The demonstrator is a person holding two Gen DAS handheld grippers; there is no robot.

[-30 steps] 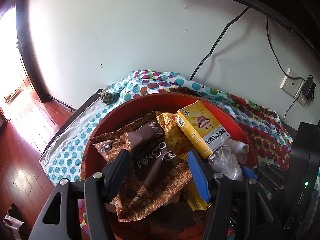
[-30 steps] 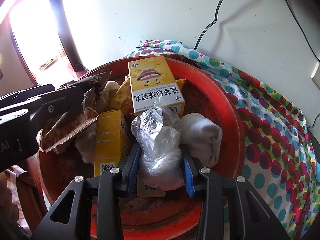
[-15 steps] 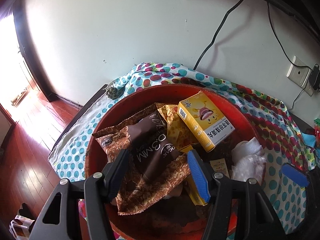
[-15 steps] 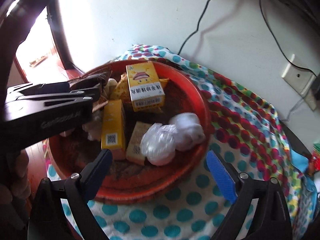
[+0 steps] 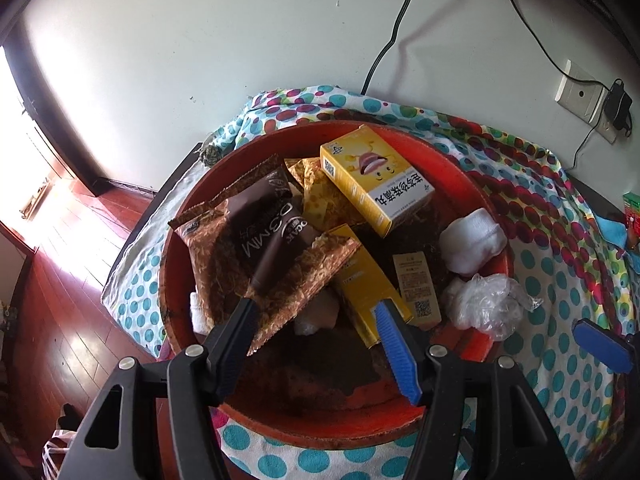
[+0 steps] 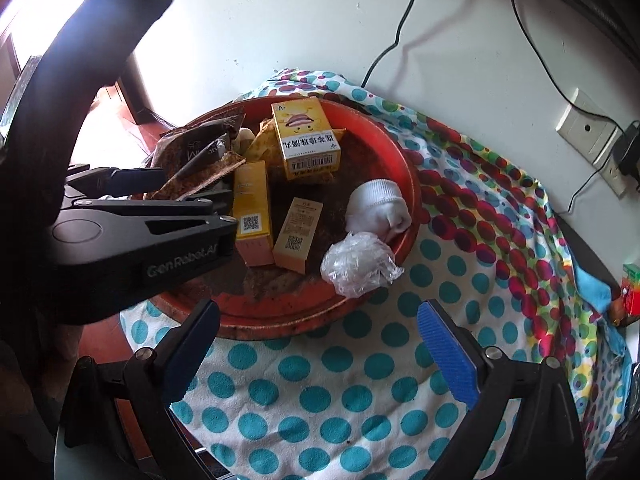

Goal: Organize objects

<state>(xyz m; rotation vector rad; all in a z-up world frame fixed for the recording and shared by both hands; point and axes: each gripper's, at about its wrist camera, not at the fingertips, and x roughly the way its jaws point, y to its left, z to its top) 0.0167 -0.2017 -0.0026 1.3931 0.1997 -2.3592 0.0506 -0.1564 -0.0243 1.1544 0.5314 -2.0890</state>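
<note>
A round red tray on a polka-dot cloth holds a brown snack wrapper, a yellow cartoon box, a narrow yellow box, a small tan box, a white sock and a crumpled plastic bag on its right rim. My left gripper hovers over the tray's near side. Its jaws are opening, with the wrapper's lower end lying between them, unpressed. My right gripper hangs over the cloth just short of the tray. Its jaws are opening wide around nothing, and the bag lies free ahead.
The polka-dot cloth covers the table in front of and right of the tray. A wall socket with a charger and cables sits behind. A small green and red item lies at the far right. The table drops to wooden floor on the left.
My right gripper let go of the plastic bag, opened wide and pulled back out of the tray over the cloth. The left gripper shifted a little and its jaws spread slightly.
</note>
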